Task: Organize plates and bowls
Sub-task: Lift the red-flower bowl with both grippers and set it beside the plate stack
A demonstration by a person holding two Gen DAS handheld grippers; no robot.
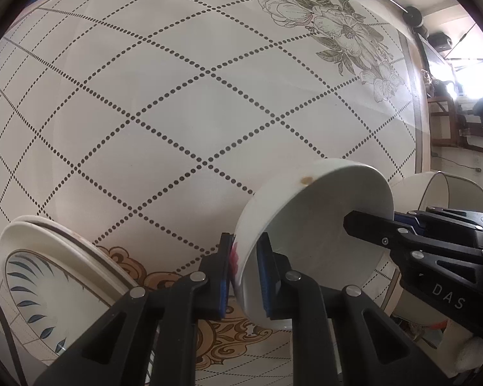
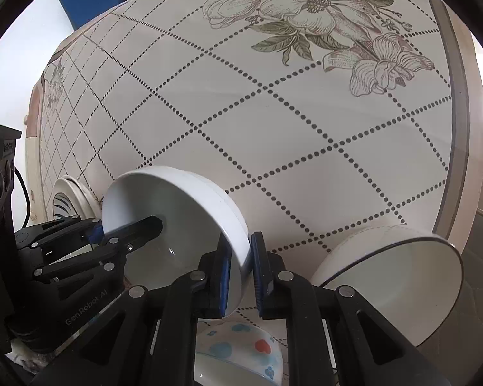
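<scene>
A plain white bowl [image 1: 322,225] with a pink flower on its outer wall is tilted above the patterned table [image 1: 177,112]. My left gripper [image 1: 244,241] is shut on its near rim, one pad inside and one outside. My right gripper [image 1: 370,218] comes in from the right, with one finger inside the bowl. In the right wrist view, the right gripper [image 2: 241,244] is shut on the rim of the same bowl [image 2: 177,199]. The left gripper [image 2: 112,225] clamps the opposite rim.
A stack of plates [image 1: 48,273] with blue leaf marks lies at the left, also visible as plates [image 2: 71,199]. A white bowl with a dark rim [image 2: 386,273] stands at the right. A bowl with blue and red hearts [image 2: 241,347] sits under my right gripper. The table edge [image 2: 460,128] curves along the right.
</scene>
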